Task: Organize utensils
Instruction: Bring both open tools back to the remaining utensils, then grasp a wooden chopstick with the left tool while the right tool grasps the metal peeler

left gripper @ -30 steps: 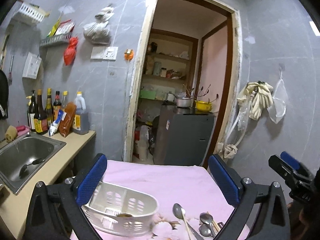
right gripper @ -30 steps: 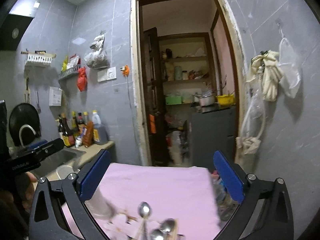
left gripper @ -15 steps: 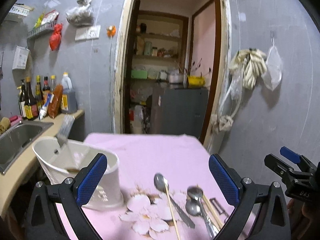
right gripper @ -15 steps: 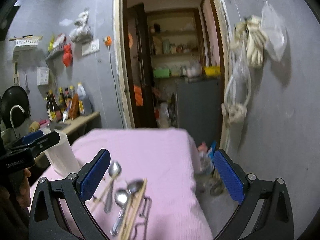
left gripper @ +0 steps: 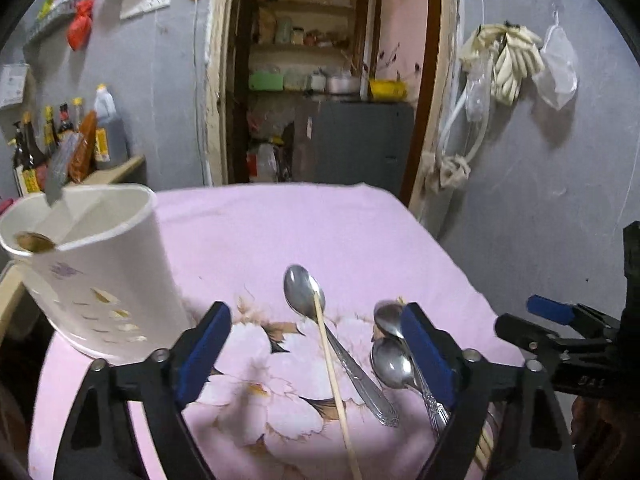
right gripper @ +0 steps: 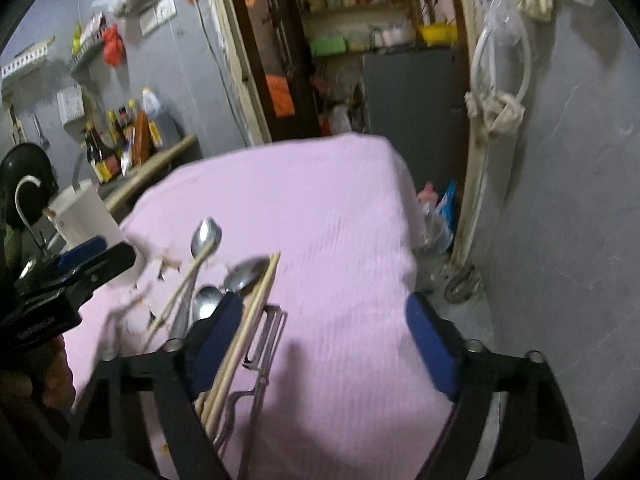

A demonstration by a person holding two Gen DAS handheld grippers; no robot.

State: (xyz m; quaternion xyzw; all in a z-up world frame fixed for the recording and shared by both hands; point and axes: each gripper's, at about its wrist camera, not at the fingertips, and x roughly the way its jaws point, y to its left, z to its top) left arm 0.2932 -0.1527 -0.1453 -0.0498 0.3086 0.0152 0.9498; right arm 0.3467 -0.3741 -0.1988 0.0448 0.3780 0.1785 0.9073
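While both jaws have just been narrowing on nothing, the left gripper (left gripper: 316, 354) straddles a spoon (left gripper: 334, 338) and chopstick (left gripper: 334, 376) on the pink bench (left gripper: 280, 232). The right gripper (right gripper: 324, 340) hangs over the peeler (right gripper: 264, 344); take one piece mid-handle, then lift to the white holder (left gripper: 100, 280).

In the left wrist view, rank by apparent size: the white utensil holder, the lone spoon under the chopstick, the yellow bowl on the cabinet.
1. White utensil holder, largest
2. Lone spoon
3. Yellow bowl, smallest, though it stands far off, so true size is unsure

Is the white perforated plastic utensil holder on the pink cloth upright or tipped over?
Upright: the white perforated plastic utensil holder stands on its base, rim up, with a utensil handle sticking out.
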